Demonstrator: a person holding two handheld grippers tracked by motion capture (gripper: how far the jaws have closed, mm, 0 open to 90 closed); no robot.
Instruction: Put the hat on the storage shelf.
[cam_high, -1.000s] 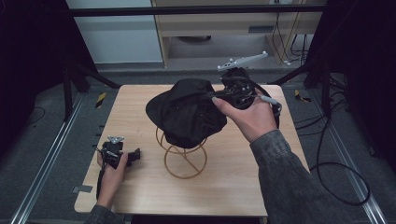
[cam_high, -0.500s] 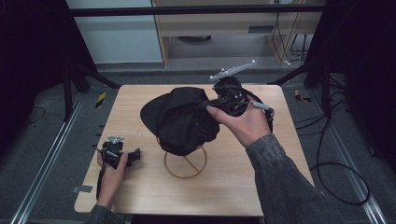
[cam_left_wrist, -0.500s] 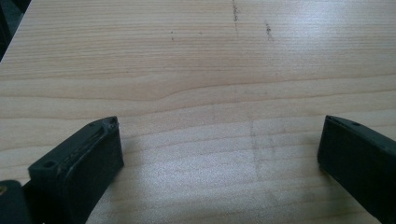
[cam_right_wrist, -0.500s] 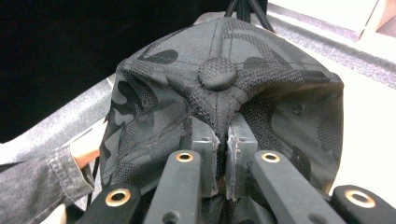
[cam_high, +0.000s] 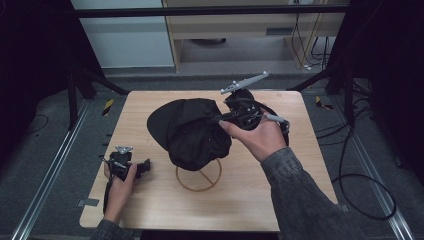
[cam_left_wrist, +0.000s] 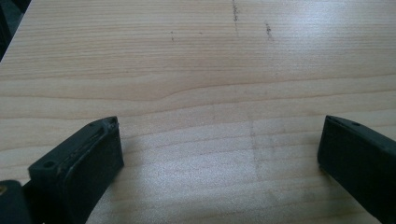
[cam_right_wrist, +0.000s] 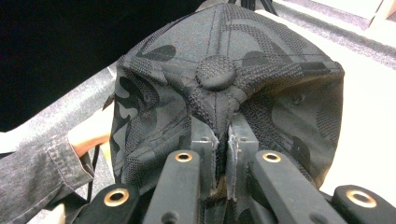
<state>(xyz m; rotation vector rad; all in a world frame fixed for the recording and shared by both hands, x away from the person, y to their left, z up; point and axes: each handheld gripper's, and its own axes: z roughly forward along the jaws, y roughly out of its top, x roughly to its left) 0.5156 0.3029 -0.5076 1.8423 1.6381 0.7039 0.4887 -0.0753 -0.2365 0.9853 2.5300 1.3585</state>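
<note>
step: lowering camo cap (cam_high: 192, 132) onto wire stand (cam_high: 198, 175), frame centre | right gripper (cam_right_wrist: 223, 140): pinching cap crown | left gripper (cam_left_wrist: 219, 144): gaping, empty, resting on bench (cam_left_wrist: 196, 60) | next: seating cap, unclamping

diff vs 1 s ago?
The right gripper, shut on the cap, lowered it toward the wire stand, shifting it a little left. No grasp or release. The left gripper stayed open at the table edge; the stand unmoved.

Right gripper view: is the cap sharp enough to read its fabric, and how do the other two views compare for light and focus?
Right gripper view: cap sharp, weave and top button clear, background overexposed. Left gripper view: tabletop evenly lit, grain crisp, claw edges soft. High view: dim, the cap nearly featureless black.
</note>
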